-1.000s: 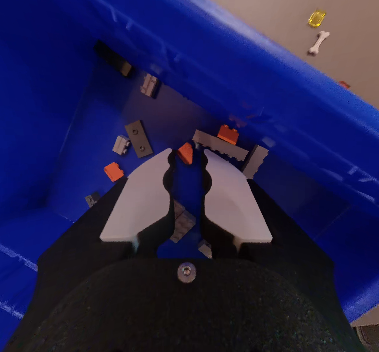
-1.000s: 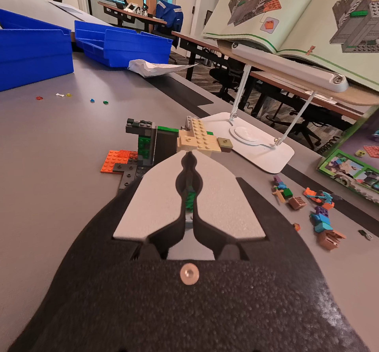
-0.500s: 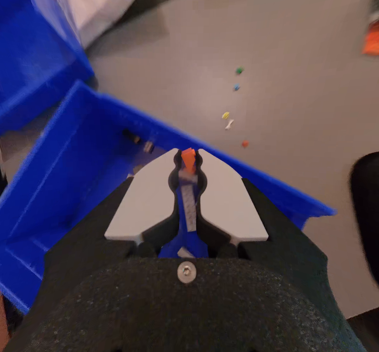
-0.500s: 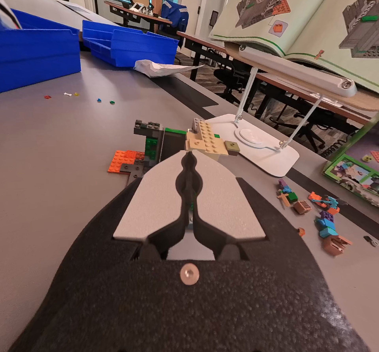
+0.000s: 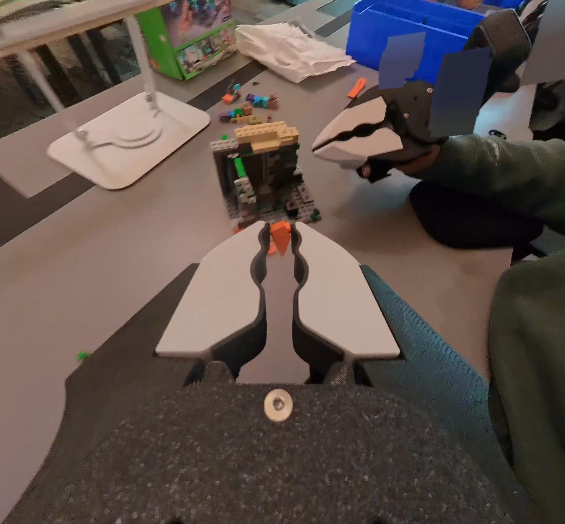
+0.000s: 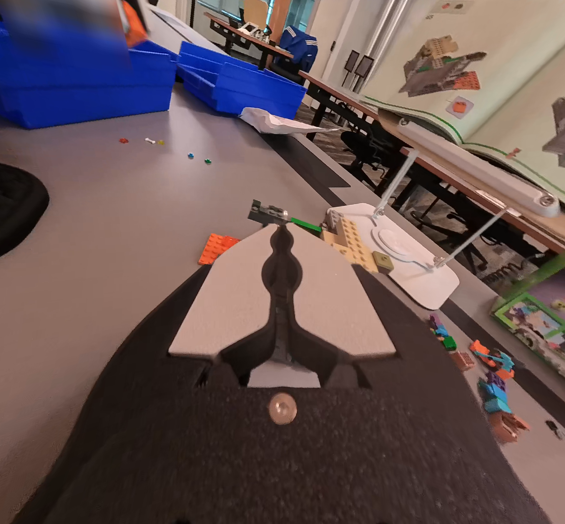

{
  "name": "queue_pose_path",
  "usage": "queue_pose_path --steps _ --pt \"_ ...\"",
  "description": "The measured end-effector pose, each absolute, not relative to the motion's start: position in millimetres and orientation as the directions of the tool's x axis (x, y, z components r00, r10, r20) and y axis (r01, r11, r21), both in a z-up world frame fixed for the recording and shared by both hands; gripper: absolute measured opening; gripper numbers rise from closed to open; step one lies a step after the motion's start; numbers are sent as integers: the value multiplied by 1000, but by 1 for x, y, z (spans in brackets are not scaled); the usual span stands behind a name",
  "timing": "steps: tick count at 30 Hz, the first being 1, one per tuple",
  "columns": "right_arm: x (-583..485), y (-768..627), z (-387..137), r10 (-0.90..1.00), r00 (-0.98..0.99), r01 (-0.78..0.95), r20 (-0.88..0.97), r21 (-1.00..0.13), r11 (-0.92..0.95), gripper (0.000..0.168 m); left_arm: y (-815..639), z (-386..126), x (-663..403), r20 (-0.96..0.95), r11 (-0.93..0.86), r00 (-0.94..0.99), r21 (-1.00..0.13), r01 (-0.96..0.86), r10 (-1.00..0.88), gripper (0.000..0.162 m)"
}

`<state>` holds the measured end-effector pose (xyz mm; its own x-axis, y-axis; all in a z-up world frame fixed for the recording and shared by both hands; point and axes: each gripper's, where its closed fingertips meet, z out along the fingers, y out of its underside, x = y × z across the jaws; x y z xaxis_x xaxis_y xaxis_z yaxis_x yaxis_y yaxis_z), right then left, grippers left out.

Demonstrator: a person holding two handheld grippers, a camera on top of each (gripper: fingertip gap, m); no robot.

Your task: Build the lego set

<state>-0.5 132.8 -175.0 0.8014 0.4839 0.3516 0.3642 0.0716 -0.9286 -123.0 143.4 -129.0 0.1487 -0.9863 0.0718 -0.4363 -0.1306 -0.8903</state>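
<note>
**Orange brick out of the bin, now over the build**

Grey table w/ the half-built lego model at centre: dark grey walls, tan plates on top, green bits, orange plate at its foot. White book stand w/ the open instruction book sits just beside it; blue bins well apart at the far edge.

Change: 1 s ago the left gripper was down in a blue bin, fingers apart round a small orange brick. Now it's pinched on that brick at the very tips, up over the table, pointing at the model's near edge. So pick step looks done; placing is next, imo.

Right gripper hovers just beside the model's top, fingers pressed together, nothing seen held.
</note>
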Motion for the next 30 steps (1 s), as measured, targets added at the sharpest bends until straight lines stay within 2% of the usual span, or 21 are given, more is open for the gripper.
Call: queue_pose_path --steps 4,7,16,30 --pt "-9 128 -177 524 770 378 364 -922 84 0 139 -148 -72 172 -206 124 -908 -365 -977 13" --pt "-16 126 -185 561 737 407 377 -910 77 8 143 -169 -47 214 -243 122 -906 -346 -969 13" --pt "-37 121 -217 627 619 557 473 -827 73 17 124 -218 -32 315 -304 28 -884 -355 -949 13" --pt "-51 120 -219 584 576 632 572 -764 126 15 113 -217 -36 397 -363 -31 -867 -342 -917 13"
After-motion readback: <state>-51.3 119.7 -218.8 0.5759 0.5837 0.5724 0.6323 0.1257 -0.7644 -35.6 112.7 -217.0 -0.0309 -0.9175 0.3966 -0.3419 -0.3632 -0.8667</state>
